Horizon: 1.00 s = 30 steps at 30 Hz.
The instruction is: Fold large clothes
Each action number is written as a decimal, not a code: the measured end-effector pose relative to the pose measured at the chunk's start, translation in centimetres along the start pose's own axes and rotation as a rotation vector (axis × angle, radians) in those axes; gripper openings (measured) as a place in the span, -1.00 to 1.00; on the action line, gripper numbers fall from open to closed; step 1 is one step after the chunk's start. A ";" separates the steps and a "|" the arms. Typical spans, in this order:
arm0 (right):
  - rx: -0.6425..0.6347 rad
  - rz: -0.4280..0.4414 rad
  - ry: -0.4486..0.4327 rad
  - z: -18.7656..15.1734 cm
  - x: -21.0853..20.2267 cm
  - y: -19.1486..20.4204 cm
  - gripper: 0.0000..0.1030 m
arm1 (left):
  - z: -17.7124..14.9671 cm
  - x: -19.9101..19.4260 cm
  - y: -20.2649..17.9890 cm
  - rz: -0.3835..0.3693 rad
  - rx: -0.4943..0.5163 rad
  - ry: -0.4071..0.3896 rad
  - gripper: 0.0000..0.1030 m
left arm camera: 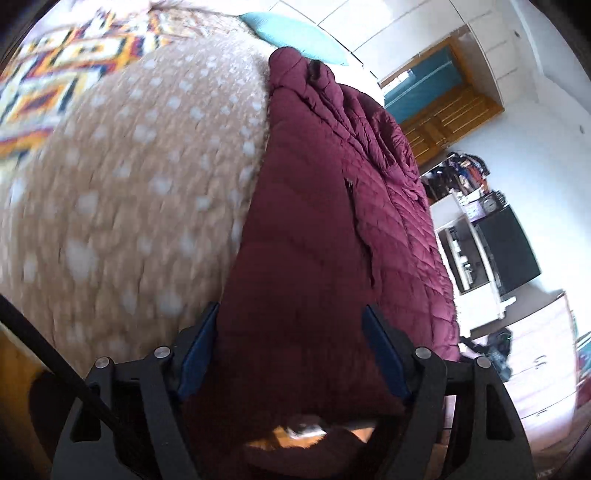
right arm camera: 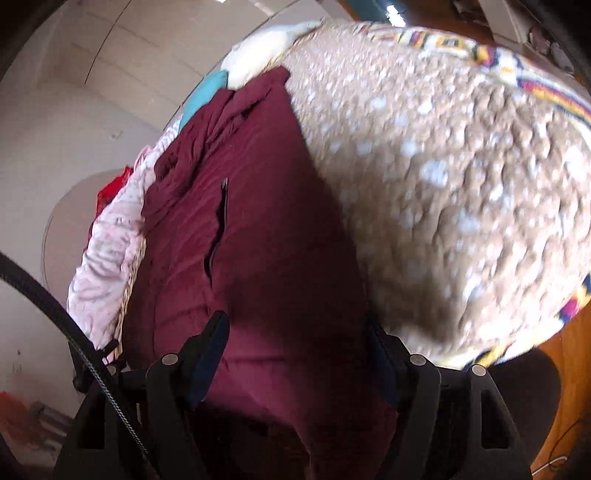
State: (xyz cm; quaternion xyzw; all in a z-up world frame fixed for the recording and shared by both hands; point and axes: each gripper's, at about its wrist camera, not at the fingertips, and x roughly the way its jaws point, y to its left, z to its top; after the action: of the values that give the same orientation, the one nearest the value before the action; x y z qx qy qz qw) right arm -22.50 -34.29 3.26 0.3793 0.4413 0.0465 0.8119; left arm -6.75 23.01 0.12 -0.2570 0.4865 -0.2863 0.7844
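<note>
A large maroon quilted puffer jacket [left arm camera: 325,206] lies lengthwise on a bed with a tan white-spotted blanket [left arm camera: 129,184]. My left gripper [left arm camera: 291,314] has its jaws wide apart with the jacket's near end bunched between them, and the fabric fills the gap. In the right wrist view the same jacket [right arm camera: 251,229] runs from my right gripper [right arm camera: 295,325] toward the far end of the bed. Its jaws are also wide, with jacket fabric filling the space between the fingers. A pocket zipper [right arm camera: 221,210] shows on the jacket.
A teal pillow [left arm camera: 295,33] and a white pillow [right arm camera: 258,51] lie at the bed's far end. A pink garment [right arm camera: 110,243] lies beside the jacket. A patterned blanket [left arm camera: 55,74] covers part of the bed. A TV [left arm camera: 509,251], shelves and wooden floor [right arm camera: 565,387] surround the bed.
</note>
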 end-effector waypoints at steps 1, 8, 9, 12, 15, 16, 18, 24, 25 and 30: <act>-0.005 0.001 0.015 -0.6 0.2 0.1 0.48 | -0.4 -0.2 0.0 -0.002 -0.004 -0.001 0.46; -0.029 -0.025 0.099 -3.4 1.7 0.7 0.48 | -3.4 -0.5 -0.8 0.094 0.041 -0.020 0.46; -0.043 -0.035 0.106 -3.9 1.8 1.0 0.48 | -3.5 -0.4 -0.9 0.108 0.049 -0.022 0.46; -0.062 -0.047 0.120 -4.2 2.2 1.5 0.49 | -4.1 0.0 -1.5 0.167 0.092 -0.020 0.46; -0.089 -0.080 0.138 -4.7 2.7 1.8 0.49 | -4.7 0.8 -1.5 0.202 0.102 0.008 0.47; -0.096 -0.093 0.146 -4.8 2.8 2.1 0.49 | -5.0 0.9 -1.2 0.199 0.092 0.023 0.48; -0.107 -0.111 0.176 -5.3 3.5 2.3 0.49 | -5.7 1.3 -0.6 0.207 0.073 0.038 0.48; -0.107 -0.148 0.222 -6.6 5.4 2.9 -0.18 | -6.4 0.4 -0.1 0.268 0.059 0.051 -0.21; -0.107 -0.143 0.216 -6.4 5.0 3.2 -0.26 | -6.5 -0.1 -0.3 0.263 0.057 0.049 -0.30; -0.138 -0.033 0.178 -5.0 1.3 6.4 -0.50 | -5.1 -4.7 -2.9 0.131 0.020 -0.008 -0.43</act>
State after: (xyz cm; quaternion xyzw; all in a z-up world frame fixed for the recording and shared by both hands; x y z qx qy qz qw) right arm -23.85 -26.33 4.92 0.3096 0.5136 0.0970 0.7943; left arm -13.64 23.61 3.04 -0.2179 0.4961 -0.2384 0.8060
